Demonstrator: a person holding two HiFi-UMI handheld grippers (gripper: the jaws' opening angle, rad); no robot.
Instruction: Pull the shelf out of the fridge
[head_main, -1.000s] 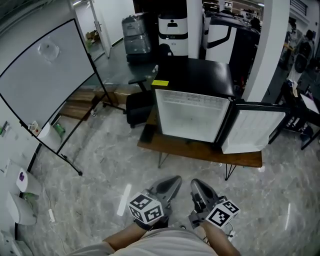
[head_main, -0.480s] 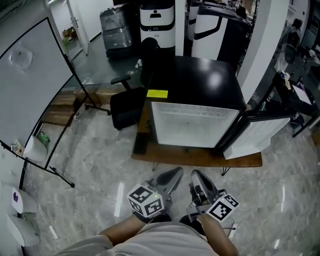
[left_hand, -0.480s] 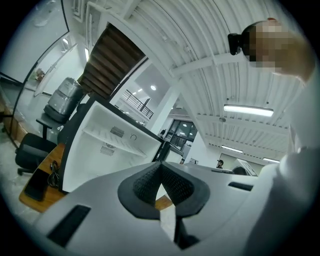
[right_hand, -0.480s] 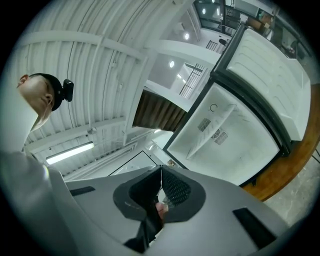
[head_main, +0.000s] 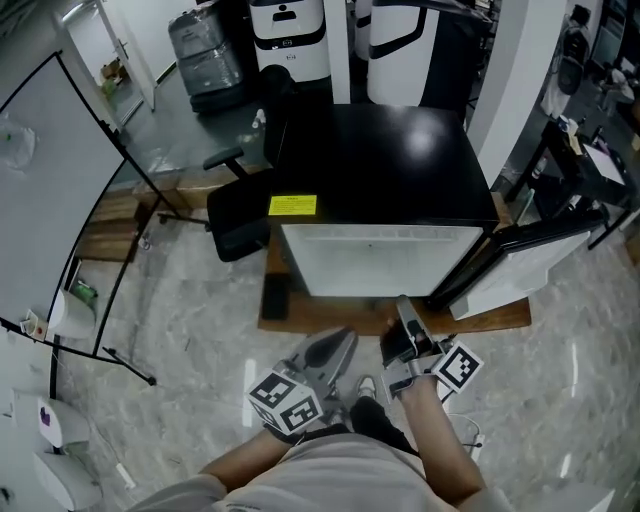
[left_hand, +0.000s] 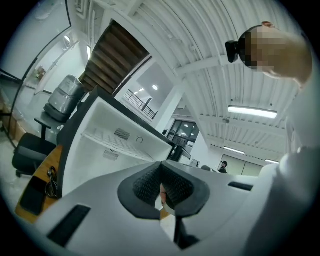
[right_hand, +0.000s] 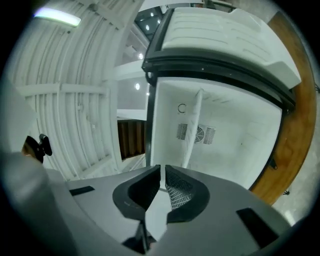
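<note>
Shelf (right_hand: 192, 125) spans the white interior of the open fridge (head_main: 380, 160), which stands on the wooden counter (head_main: 500, 318). From the head view I can't make the shelf out. Left tongs (left_hand: 161, 172) are pressed together, empty. Right tongs (right_hand: 163, 172), also empty, have just cracked open a sliver.

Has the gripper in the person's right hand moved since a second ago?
Yes. The right gripper has come forward to the open fridge: its tips now reach the fridge's lower front edge, where earlier bare floor lay between them.
</note>
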